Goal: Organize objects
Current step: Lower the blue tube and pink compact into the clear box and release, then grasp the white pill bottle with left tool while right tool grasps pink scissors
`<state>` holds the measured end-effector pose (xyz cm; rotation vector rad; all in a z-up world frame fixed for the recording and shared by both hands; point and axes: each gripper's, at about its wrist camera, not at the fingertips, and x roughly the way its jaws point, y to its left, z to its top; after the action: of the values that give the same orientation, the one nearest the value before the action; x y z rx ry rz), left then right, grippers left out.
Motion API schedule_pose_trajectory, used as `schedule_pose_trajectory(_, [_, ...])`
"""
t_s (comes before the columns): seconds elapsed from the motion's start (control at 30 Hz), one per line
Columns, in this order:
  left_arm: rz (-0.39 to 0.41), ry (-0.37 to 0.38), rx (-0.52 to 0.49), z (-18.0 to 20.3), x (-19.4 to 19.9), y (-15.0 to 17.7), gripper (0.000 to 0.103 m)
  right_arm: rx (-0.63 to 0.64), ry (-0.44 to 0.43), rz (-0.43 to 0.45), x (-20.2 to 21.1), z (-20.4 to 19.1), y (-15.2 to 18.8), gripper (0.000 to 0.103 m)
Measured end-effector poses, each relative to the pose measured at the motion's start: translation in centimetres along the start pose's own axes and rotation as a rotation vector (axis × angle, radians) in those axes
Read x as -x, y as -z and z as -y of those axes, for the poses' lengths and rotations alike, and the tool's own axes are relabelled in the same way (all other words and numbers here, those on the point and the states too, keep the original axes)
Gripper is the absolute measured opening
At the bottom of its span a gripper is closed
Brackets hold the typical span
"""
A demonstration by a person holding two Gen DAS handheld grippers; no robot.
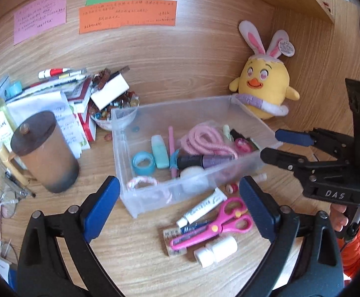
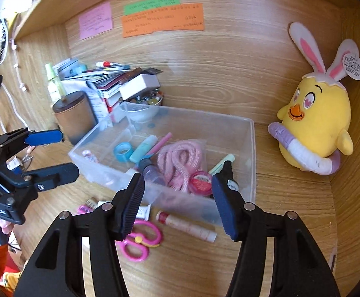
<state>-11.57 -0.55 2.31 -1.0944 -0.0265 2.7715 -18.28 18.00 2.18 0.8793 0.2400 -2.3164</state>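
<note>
A clear plastic box [image 1: 155, 198] [image 2: 251, 160] stands mid-desk. It holds a pink rope [image 1: 204, 138] [image 2: 180, 160], a blue tape roll [image 1: 144, 162] [image 2: 123, 151], a purple marker [image 1: 204, 160], a teal tube and a red tin [image 2: 201, 183]. In front of the box lie pink scissors [image 1: 219, 225] [image 2: 140, 242], a white tube [image 1: 202, 208], a white bottle [image 1: 217, 250] and a red-capped stick [image 2: 187, 225]. My left gripper [image 1: 180, 208] [image 2: 61, 153] hovers open over the box's near corner, holding nothing. At the box's right front, my right gripper [image 2: 178, 203] [image 1: 272, 144] is open with nothing between its pads.
A brown lidded mug [image 1: 46, 148] [image 2: 73, 116], a pile of papers and boxes [image 1: 63, 94] and a bowl of beads [image 1: 115, 109] crowd the left. A yellow chick plush [image 1: 264, 86] [image 2: 313, 123] sits in the right corner. Glasses [image 1: 9, 198] lie near the left edge.
</note>
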Motion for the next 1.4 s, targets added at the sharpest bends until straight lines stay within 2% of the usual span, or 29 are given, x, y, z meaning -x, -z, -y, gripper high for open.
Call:
schedule_pose_trajectory(0.17, [-0.069,0.019,0.011,0.4,-0.6,2.9,0.098,0.030,-0.001,-0.017,0.6,-0.9,1.8,0.053])
schedule_pose_trajectory(0.33, [-0.148,0.068,0.064,1.1,-2.1,5.6,0.098,0.021,-0.013,-0.055,0.1,-1.0,3.6,0.053])
schedule_pose_trajectory(0.47, [-0.167,0.061,0.060,2.3,-2.7,7.2,0.098,0.019,-0.036,-0.077,-0.6,-1.0,4.5,0.053])
schedule_pose_trajectory(0.67, [-0.171,0.069,0.082,3.2,-3.1,8.3,0.098,0.086,-0.104,-0.134,-2.3,-2.2,5.4,0.052])
schedule_pose_trajectory(0.7, [-0.169,0.060,0.088,3.2,-3.2,8.4,0.096,0.103,-0.117,-0.150,-2.8,-2.5,5.5,0.051])
schedule_pose_trajectory(0.77, [-0.166,0.041,0.082,3.3,-3.3,8.5,0.087,0.127,-0.138,-0.180,-3.7,-3.1,5.6,0.042])
schedule_pose_trajectory(0.83, [-0.160,0.026,0.075,3.3,-3.2,8.6,0.082,0.148,-0.162,-0.206,-4.5,-3.6,5.7,0.035])
schedule_pose_trajectory(1.0, [-0.146,-0.004,0.058,3.0,-2.9,8.9,0.066,0.161,-0.184,-0.236,-5.5,-4.3,5.6,0.033])
schedule_pose_trajectory(1.1, [-0.158,0.003,0.056,2.4,-2.9,9.2,0.053,0.160,-0.198,-0.250,-5.5,-4.2,5.6,0.026])
schedule_pose_trajectory(1.3, [-0.152,0.016,0.078,1.2,-2.2,10.0,0.052,0.168,-0.196,-0.290,-4.6,-4.0,6.5,0.025])
schedule_pose_trajectory(1.4, [-0.145,0.016,0.083,0.7,-1.6,10.4,0.052,0.166,-0.223,-0.326,-4.0,-4.2,7.6,0.025])
